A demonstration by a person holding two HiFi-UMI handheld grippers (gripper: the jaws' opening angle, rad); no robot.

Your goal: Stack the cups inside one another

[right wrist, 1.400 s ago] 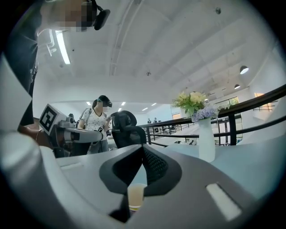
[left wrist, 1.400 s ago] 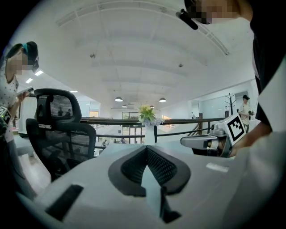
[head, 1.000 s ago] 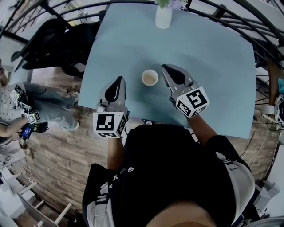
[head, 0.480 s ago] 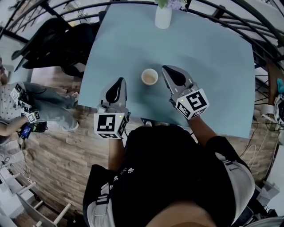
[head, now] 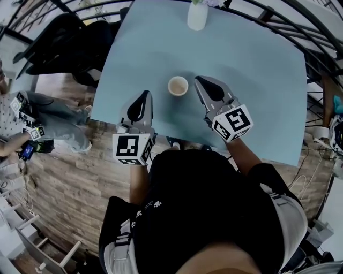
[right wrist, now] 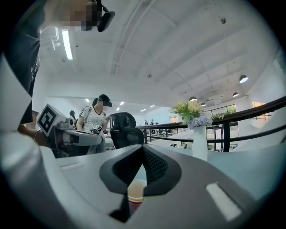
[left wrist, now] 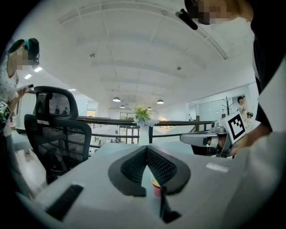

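Note:
A single paper cup [head: 178, 85], or a nested stack seen from above, stands upright on the light blue table [head: 252, 80]; I cannot tell which. It is cream inside, with a red and yellow band on its side. My left gripper [head: 145, 95] hovers at the cup's near left, shut and empty. My right gripper [head: 198, 80] sits just to the cup's right, also shut on nothing. In the left gripper view the cup [left wrist: 156, 188] shows low behind the closed jaws. The right gripper view shows the cup [right wrist: 136, 194] below its closed jaws.
A white vase [head: 197, 15] with flowers stands at the table's far edge. A black office chair [head: 64, 48] is beyond the table's left side, and a person [head: 21, 123] sits on the left. A dark railing [head: 289, 21] runs behind. The table's near edge [head: 187, 140] lies under my hands.
The table, cup and vase sit slightly higher in the head view. Both grippers stay shut and nearly still on either side of the cup.

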